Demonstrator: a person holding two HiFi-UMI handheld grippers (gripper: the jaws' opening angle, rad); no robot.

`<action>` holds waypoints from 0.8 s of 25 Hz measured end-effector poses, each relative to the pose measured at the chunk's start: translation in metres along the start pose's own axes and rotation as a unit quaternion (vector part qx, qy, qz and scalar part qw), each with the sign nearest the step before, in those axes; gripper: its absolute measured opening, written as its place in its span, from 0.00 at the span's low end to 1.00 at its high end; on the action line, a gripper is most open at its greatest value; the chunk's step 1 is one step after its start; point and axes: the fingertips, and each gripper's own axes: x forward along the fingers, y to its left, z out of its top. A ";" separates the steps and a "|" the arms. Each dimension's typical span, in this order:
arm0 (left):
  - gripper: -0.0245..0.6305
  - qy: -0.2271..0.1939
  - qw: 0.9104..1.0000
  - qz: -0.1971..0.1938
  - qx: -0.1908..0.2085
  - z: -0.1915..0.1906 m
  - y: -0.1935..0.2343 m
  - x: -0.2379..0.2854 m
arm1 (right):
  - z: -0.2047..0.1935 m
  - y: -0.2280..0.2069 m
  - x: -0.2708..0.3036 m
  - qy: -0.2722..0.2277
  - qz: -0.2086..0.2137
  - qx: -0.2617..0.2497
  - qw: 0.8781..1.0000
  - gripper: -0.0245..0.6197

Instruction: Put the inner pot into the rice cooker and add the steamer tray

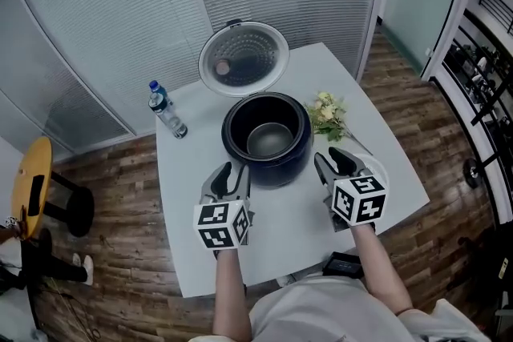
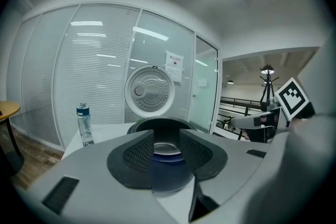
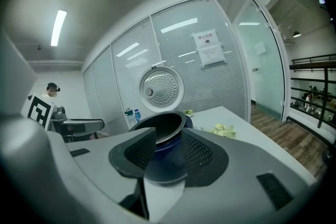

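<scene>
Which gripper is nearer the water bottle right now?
Left. The left gripper is in front of the rice cooker, on the side of the water bottle. The right gripper is farther off, across the cooker's front, by the flowers.

A white square counter (image 1: 184, 204) stands on a dark wood-plank floor (image 1: 112, 236), cornered by glass partition walls with horizontal blinds (image 1: 96, 20). A round yellow side table (image 1: 32, 180) sits beside it under fluorescent ceiling strips (image 3: 59, 27).

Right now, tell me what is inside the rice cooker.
The rice cooker holds a dark inner pot, its grey floor bare: no steamer tray, no food. Whatever lies under the pot is covered by it.
</scene>
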 end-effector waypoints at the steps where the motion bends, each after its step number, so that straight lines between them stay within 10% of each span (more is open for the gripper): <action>1: 0.26 0.001 1.000 -0.003 -0.001 -0.003 -0.004 -0.005 | -0.002 0.002 -0.006 -0.001 0.000 0.000 1.000 0.27; 20: 0.26 0.010 0.996 -0.074 -0.044 -0.041 -0.059 -0.035 | -0.040 0.001 -0.063 0.011 -0.031 0.011 0.999 0.27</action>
